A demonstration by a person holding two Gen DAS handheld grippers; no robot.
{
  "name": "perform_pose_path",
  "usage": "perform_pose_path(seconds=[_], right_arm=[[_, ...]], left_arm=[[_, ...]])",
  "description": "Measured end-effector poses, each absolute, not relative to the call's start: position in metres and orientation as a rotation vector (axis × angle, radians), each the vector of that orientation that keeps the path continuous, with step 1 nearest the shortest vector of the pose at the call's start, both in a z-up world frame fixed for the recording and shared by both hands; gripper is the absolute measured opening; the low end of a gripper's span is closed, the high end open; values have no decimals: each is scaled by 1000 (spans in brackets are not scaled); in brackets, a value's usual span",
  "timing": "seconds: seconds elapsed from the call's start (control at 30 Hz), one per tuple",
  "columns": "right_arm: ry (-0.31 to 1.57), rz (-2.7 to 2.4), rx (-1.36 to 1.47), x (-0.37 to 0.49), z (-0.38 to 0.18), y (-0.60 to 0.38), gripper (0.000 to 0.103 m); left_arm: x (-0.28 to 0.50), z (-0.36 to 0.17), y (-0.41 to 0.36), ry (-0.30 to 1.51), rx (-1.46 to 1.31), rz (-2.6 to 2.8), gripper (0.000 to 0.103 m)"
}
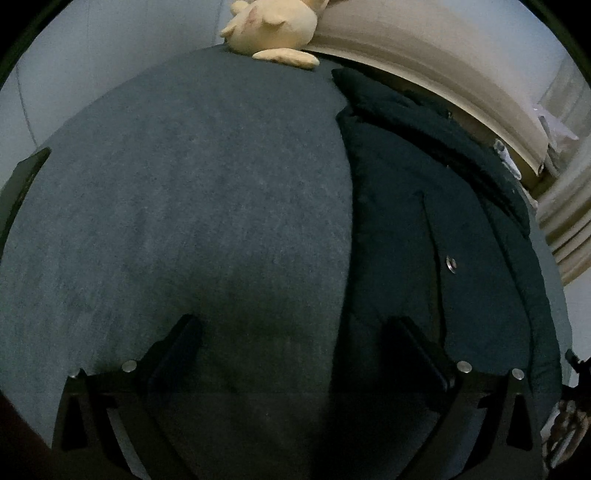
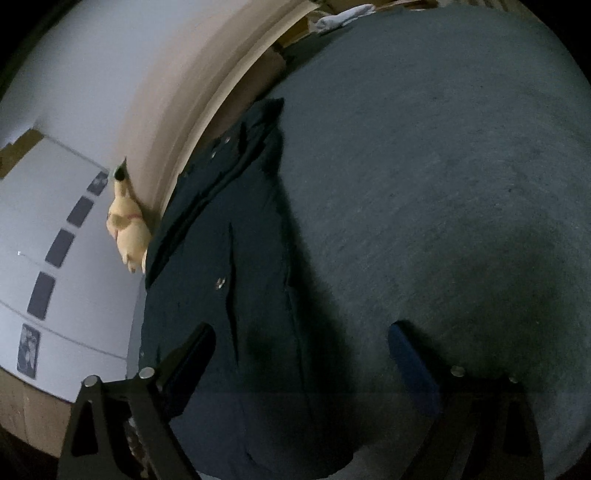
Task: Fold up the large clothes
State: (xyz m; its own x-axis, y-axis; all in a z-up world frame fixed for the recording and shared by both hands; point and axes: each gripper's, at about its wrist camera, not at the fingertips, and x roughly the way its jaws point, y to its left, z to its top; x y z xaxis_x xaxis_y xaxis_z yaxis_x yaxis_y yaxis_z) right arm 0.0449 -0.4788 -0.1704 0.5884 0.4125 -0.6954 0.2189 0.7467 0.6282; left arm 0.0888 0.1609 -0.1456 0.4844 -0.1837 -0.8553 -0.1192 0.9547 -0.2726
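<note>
A: Where is the coat (image 1: pixel 436 229)?

B: It lies on the grey bed (image 1: pixel 192 192), along the edge next to the beige headboard (image 1: pixel 424 62). It is dark, almost black, and it lies in a long strip with a fold running down it. One metal snap (image 1: pixel 450 264) shows on its front.

A: And in the right view?

B: There the coat (image 2: pixel 221 266) is on the left side of the picture, again between the bed surface (image 2: pixel 424 184) and the headboard (image 2: pixel 177 92). Some small snaps show on it too.

A: How are the grippers?

B: The left gripper (image 1: pixel 295 332) stands wide open above the bed. Its left finger is over the grey cover, its right finger is over the edge of the coat. Nothing is between the pads; it holds nothing.

A: The right one?

B: The right gripper (image 2: pixel 303 339) is also wide open and holds nothing. Its left finger is above the coat, its right finger, with a blue pad (image 2: pixel 410 354), is above the cover.

A: Anything else?

B: A yellow plush toy (image 1: pixel 273 29) sits at the far end of the bed, beside the headboard. In the right view the toy (image 2: pixel 127 229) is near the coat's end. A white cloth (image 2: pixel 343 16) lies at the top edge of that view.
</note>
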Motion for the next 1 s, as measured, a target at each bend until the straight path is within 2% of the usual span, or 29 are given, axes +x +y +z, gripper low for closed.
perform_pose_path(seconds=[0.2,0.6,1.0], right_arm=[[969,176,732,39,-171,-479,97],[962,220,845,10,-174,-491,97],[953,300,902,5,-163,-495,97]], left_arm=[[51,-123,163,989,-442,-109,103],[38,-143,173,1048,-782,-279,103],[49,-141,150,1118,-711,-392,103]])
